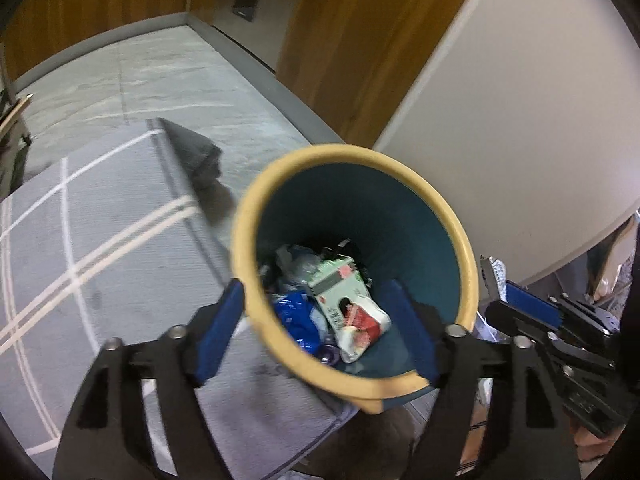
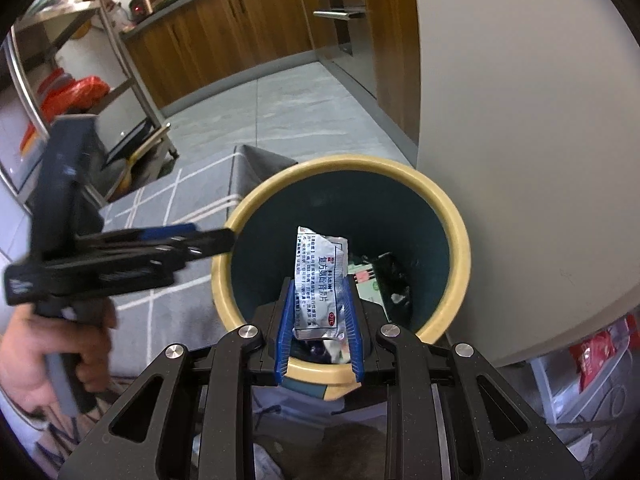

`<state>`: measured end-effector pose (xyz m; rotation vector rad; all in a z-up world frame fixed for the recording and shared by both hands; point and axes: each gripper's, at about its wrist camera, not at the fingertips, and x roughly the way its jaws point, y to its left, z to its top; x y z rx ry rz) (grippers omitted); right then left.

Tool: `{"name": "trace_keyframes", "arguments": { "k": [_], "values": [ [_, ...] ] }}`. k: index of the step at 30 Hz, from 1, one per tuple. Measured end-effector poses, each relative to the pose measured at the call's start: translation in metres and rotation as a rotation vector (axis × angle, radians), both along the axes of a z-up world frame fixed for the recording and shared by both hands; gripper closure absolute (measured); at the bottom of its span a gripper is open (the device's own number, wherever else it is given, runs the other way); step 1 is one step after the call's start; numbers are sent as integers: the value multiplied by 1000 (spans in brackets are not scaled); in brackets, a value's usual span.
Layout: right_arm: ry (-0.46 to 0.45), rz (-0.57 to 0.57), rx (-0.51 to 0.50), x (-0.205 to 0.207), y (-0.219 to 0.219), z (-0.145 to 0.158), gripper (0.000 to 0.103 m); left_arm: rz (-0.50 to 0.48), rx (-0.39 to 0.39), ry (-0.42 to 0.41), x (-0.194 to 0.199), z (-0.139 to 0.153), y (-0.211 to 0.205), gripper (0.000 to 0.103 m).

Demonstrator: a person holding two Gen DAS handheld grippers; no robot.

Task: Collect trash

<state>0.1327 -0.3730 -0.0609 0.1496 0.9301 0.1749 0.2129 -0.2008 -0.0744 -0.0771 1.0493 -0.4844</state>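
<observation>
Above the mouth of a round trash bin (image 2: 344, 172) with a cream rim and dark teal inside, the right gripper (image 2: 319, 326) is clamped on a silver foil sachet (image 2: 318, 280) printed with blue text. The sachet stands upright between the blue pads (image 2: 285, 332), its long axis pointing forward along the fingers, its upper half sticking out past the tips. It hangs over the near part of the opening, with the bin's floor straight beyond and below it, so in my judgement the coming move is simply to part the jaws and let it drop.

The left gripper (image 1: 320, 322) has its jaws wide apart, straddling the near-left wall of the bin (image 1: 248, 240): one blue pad (image 1: 220, 332) lies outside the rim, the other inside. Whether either pad touches the wall I cannot tell. It holds nothing.

Inside the bin lie a white and green carton (image 1: 344, 300) with a red patch, a blue wrapper (image 1: 294, 312) and crumpled clear plastic (image 1: 298, 262). The bin sits at the edge of a grey rug (image 1: 100, 232) with white lines, near a pale wall (image 1: 520, 100).
</observation>
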Motion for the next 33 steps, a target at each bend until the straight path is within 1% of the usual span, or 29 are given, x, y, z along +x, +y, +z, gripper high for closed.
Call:
{"name": "trace_keyframes", "arguments": {
  "k": [7, 8, 10, 12, 13, 15, 17, 18, 19, 20, 21, 23, 26, 30, 33],
  "values": [
    [30, 9, 1, 19, 10, -15, 78, 51, -17, -4, -4, 11, 29, 14],
    [33, 7, 1, 22, 11, -17, 76, 52, -18, -9, -5, 13, 31, 13],
    [42, 4, 11, 26, 12, -22, 68, 51, -25, -21, -9, 19, 34, 8],
    [48, 8, 24, 27, 12, -24, 53, 48, -29, -42, -12, 26, 35, 7],
    [46, 7, 24, 26, 13, -24, 50, 48, -25, -53, -14, 28, 35, 6],
    [32, -1, 32, 25, 10, -21, 34, 55, -5, -82, -18, 33, 36, 6],
    [11, -10, 53, 20, 7, -14, 27, 72, 19, -104, -23, 39, 39, 6],
    [2, -14, 58, 16, 5, -11, 22, 85, 32, -113, -26, 42, 40, 6],
    [-7, -20, 57, 13, 4, -7, 19, 93, 40, -120, -28, 44, 41, 6],
    [-16, -23, 52, 10, 4, -3, 13, 104, 53, -136, -31, 46, 41, 6],
    [-36, -30, 38, 3, 3, 3, 10, 108, 66, -154, -34, 49, 41, 6],
    [-58, -31, 15, -4, 2, 11, 8, 107, 94, -179, -40, 53, 40, 6],
    [-102, -48, -4, -21, -1, 25, 5, 110, 114, -197, -49, 58, 37, 6],
    [-136, -61, -22, -49, -7, 37, 5, 105, 82, -208, -64, 66, 36, 6],
    [-171, -60, -39, -67, -9, 45, 5, 82, 56, -206, -77, 69, 33, 6]
  ]
}}
